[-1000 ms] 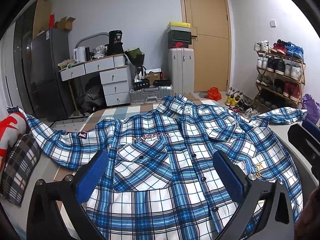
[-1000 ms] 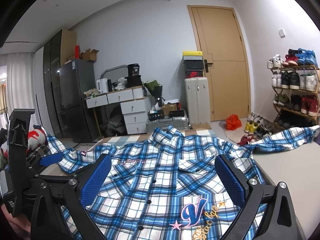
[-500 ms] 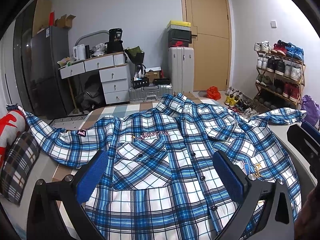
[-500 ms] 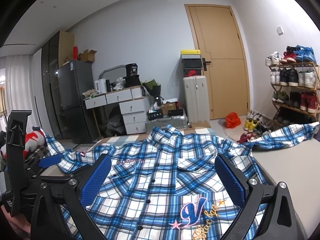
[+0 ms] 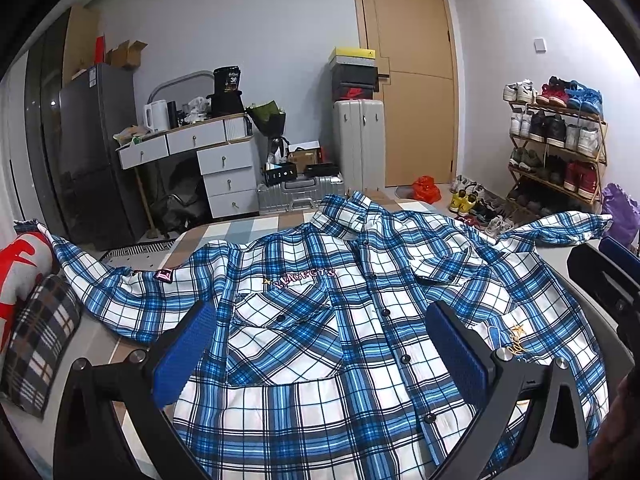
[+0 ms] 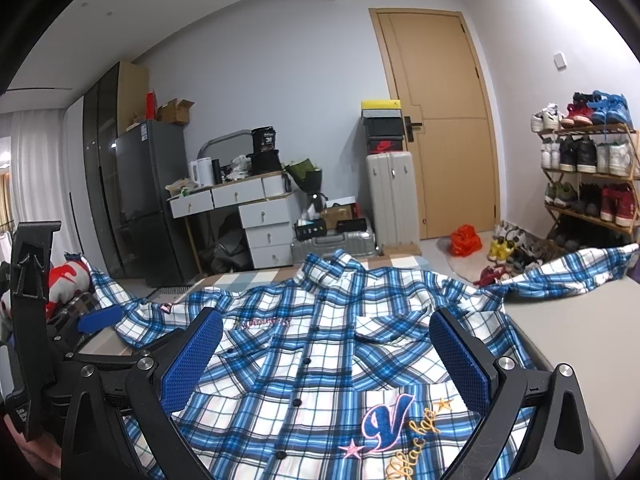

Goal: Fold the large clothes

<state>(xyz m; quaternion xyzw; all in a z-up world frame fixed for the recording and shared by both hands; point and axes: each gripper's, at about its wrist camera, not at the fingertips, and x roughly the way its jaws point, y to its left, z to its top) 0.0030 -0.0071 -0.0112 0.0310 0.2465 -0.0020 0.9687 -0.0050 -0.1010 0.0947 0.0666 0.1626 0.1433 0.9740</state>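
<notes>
The pale bed surface (image 6: 568, 320) holds the blue-and-white plaid button-up shirt (image 5: 340, 320), spread face up, unfolded, sleeves out. Over the last second almost nothing has shifted: the left gripper (image 5: 320, 344) and right gripper (image 6: 326, 356) still hover over the shirt's lower half, fingers wide apart and empty, so folding has not begun.

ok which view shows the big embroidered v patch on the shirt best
The right wrist view: the V patch sits whole and close between the open right gripper fingers, with stars and script. In the left wrist view only its edge peeks past the left gripper's finger on the plaid shirt.
</notes>
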